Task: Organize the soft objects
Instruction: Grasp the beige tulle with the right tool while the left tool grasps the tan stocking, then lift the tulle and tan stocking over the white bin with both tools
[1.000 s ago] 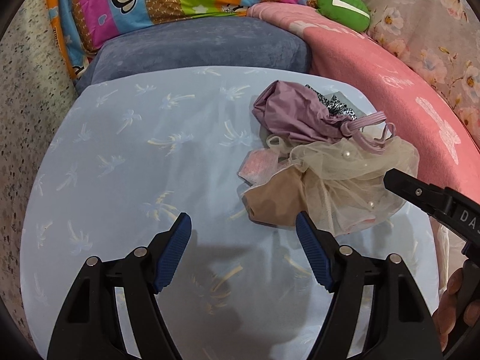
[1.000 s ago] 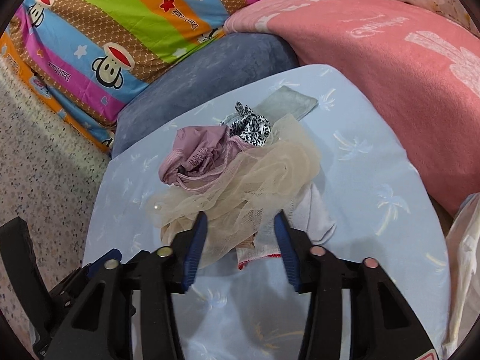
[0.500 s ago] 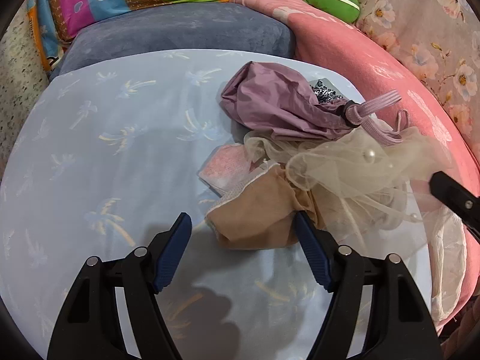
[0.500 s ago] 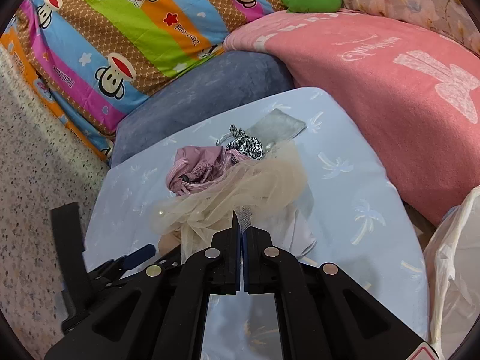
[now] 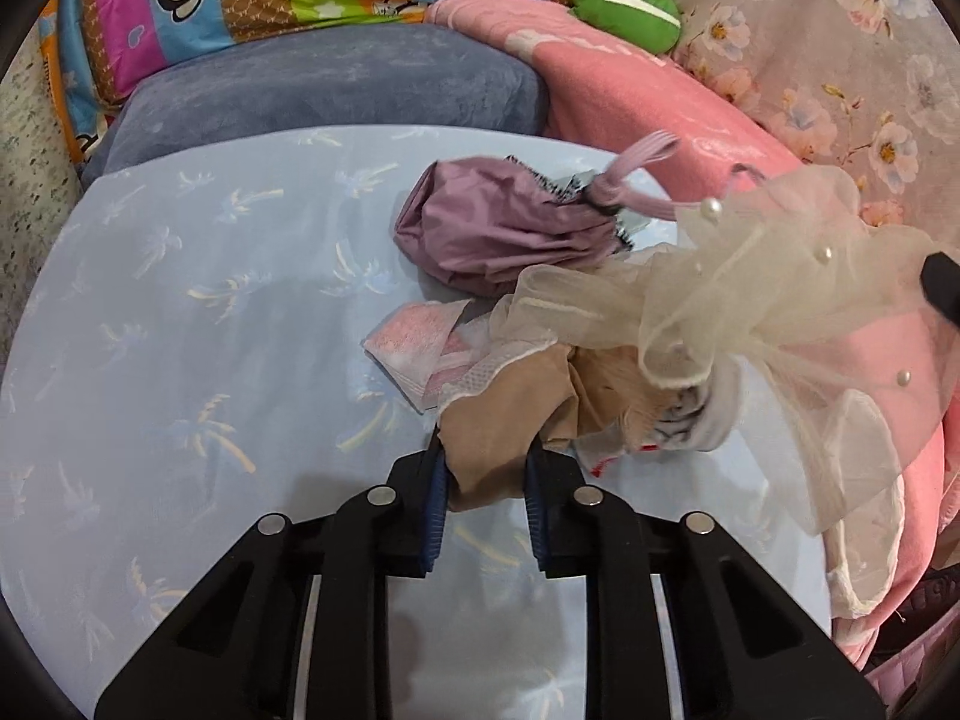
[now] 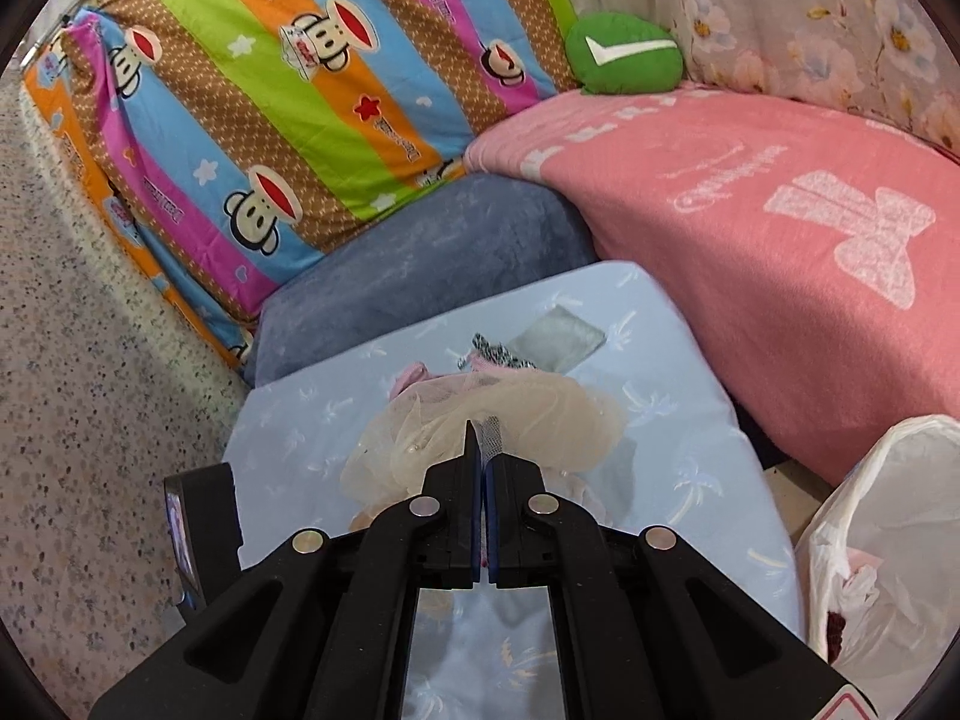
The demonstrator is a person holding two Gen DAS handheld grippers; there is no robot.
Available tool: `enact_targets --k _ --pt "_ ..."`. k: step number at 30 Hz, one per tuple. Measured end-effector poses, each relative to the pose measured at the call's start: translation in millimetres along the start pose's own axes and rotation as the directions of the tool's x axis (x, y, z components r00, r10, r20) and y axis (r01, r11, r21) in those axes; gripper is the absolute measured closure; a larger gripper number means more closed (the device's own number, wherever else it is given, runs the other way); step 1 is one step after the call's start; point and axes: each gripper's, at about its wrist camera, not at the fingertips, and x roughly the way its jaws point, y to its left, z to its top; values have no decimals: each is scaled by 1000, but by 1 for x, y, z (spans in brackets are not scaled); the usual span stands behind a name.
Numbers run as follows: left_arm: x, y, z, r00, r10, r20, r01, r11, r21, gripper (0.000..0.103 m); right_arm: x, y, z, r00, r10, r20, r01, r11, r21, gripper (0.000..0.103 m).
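Note:
A heap of soft things lies on the light blue palm-print cloth [image 5: 180, 330]. My left gripper [image 5: 485, 468] is shut on the near edge of a tan stocking [image 5: 510, 414]. Cream tulle with pearls [image 5: 768, 300] hangs lifted above the heap at the right, and my right gripper [image 6: 482, 441] is shut on that cream tulle [image 6: 540, 414]. Behind lie a mauve pouch [image 5: 498, 228] with a striped strap, a pink-and-white cloth [image 5: 414, 342] and a grey-white sock [image 5: 714, 414]. The right gripper's tip [image 5: 942, 282] shows at the right edge of the left wrist view.
A grey-blue cushion [image 5: 330, 84] and a striped monkey-print quilt [image 6: 270, 90] stand behind the cloth. A pink blanket [image 6: 780, 228] rises on the right, with a green plush [image 6: 624, 54] on top. A white plastic bag [image 6: 888, 534] sits at the lower right. A grey flat pad [image 6: 555, 336] lies at the back.
My left gripper moved forward and shut on the tan stocking. My right gripper, shut on the tulle since half a second ago, has lifted it up and away from the heap.

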Motion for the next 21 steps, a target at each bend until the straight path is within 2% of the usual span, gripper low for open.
enact_targets --k 12,21 --pt "-49 -31 3 995 -29 96 23 998 55 81 -84 -23 18 986 -35 162 30 999 34 102" --pt "-88 -71 5 980 -96 172 73 988 136 81 -135 -48 17 969 -76 236 64 996 55 102"
